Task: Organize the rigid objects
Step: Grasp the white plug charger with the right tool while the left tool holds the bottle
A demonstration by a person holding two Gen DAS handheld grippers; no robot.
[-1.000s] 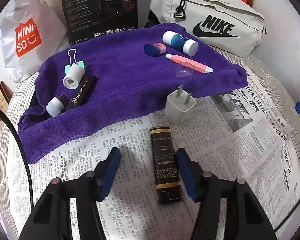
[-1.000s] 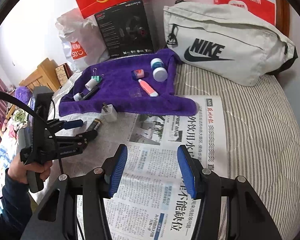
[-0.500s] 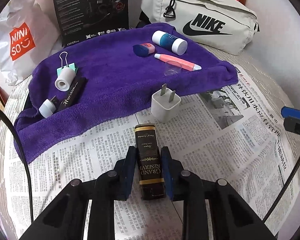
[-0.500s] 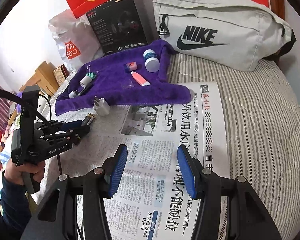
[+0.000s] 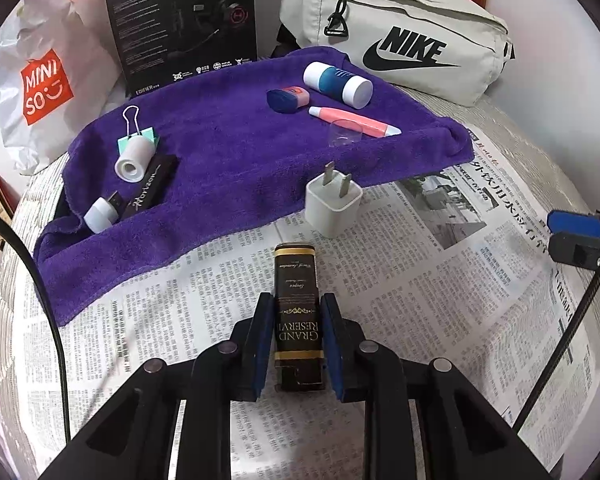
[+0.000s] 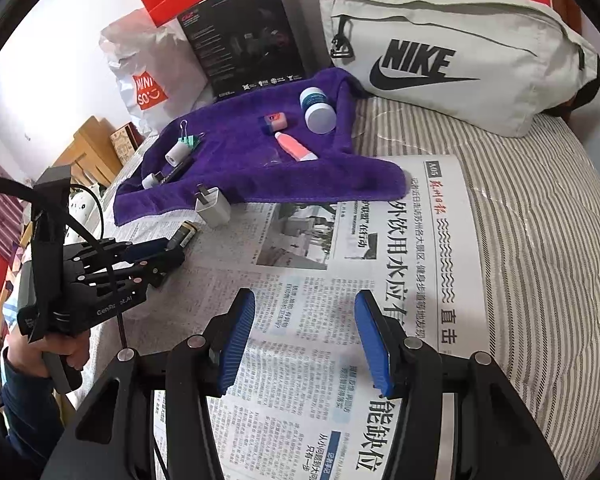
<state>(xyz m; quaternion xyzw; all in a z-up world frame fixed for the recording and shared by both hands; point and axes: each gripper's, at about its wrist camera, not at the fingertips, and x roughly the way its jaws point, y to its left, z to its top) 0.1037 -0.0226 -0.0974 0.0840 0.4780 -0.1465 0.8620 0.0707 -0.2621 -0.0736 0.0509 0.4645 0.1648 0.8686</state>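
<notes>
Left gripper (image 5: 296, 340): jaws drawn narrow, blue pads pressed against both long sides of the black "Grand Reserve" box (image 5: 298, 312), gripping its near half. The box lies flat on the newspaper (image 5: 440, 300), far end pointing toward the white charger plug (image 5: 332, 208), which stands just beyond it with prongs up, at the front edge of the purple towel (image 5: 240, 168). In the right wrist view the left gripper (image 6: 172, 250) shows at the left, held by a hand (image 6: 40, 360), with the box (image 6: 184, 234) projecting from its tip beside the plug (image 6: 214, 208). Right gripper (image 6: 306, 336): jaws wide, nothing between the pads, hovering over the newspaper (image 6: 380, 260), well apart from the box. On the towel, left group: mint binder clip (image 5: 136, 136), white roll (image 5: 134, 158) touching it, black "Horizon" stick (image 5: 150, 192), and a small white-capped USB item (image 5: 102, 214) at the near left edge. Right group: blue-and-white cylinder (image 5: 338, 82) on its side, blue-and-pink sharpener-like piece (image 5: 288, 98), pink pen-shaped tube (image 5: 354, 122), and a clear cap (image 5: 342, 136) beside it. Behind the towel: black headset carton (image 5: 184, 24), Miniso bag (image 5: 40, 84), grey Nike bag (image 5: 400, 36). All of it rests on a striped bed (image 6: 540, 240).
</notes>
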